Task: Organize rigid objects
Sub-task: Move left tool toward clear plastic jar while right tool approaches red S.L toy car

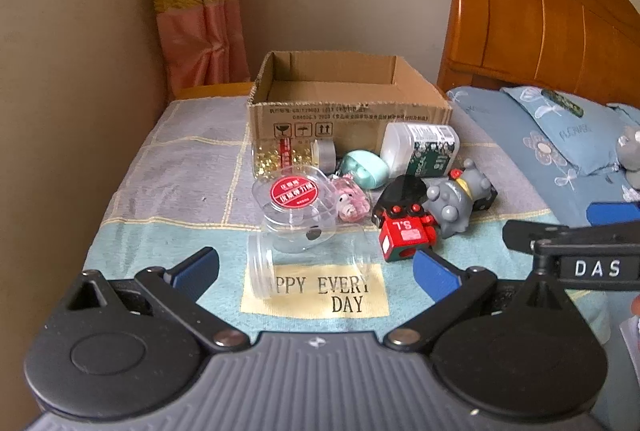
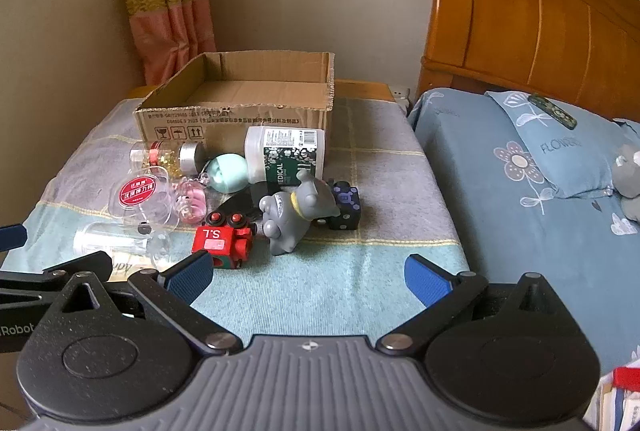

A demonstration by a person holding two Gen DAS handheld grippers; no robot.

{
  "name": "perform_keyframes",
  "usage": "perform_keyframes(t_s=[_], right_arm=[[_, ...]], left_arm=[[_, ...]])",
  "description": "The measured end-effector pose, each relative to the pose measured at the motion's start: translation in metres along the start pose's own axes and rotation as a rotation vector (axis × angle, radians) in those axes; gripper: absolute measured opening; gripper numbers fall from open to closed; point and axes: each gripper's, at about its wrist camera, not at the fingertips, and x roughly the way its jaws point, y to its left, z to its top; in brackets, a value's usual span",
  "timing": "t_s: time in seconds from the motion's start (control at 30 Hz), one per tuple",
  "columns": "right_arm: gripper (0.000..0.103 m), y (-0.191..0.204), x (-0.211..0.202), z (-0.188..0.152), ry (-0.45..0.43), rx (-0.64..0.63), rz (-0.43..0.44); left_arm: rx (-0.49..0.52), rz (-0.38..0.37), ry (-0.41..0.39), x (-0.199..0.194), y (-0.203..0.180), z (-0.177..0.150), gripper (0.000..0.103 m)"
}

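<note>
Before me: open empty box [image 2: 236,111]; in front, touching clutter: white bottle [image 2: 286,155] lying down, gray dog [image 2: 296,215], red block [image 2: 222,241], clear jar [image 1: 312,263] sideways.

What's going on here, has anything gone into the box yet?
Nothing yet. Both grippers, left and right, hang open and empty over the table. The cardboard box looks empty. The toys and containers, such as the red toy train, grey figurine and clear jar, lie clustered in front of it.
</note>
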Motion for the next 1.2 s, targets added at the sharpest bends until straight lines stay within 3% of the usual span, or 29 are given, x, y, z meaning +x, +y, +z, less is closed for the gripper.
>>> perform_keyframes(t_s=[0.47, 0.77, 1.2], right_arm=[[0.103, -0.007, 0.023, -0.002, -0.015, -0.064, 0.073], [0.103, -0.015, 0.053, -0.010, 0.033, -0.112, 0.089], [0.103, -0.017, 0.077, -0.014, 0.075, -0.135, 0.169]], left_arm=[[-0.015, 0.011, 0.072, 0.029, 0.009, -0.004, 0.102], [-0.052, 0.011, 0.153, 0.060, 0.016, -0.006, 0.102], [-0.079, -0.004, 0.195, 0.084, 0.010, 0.001, 0.102]])
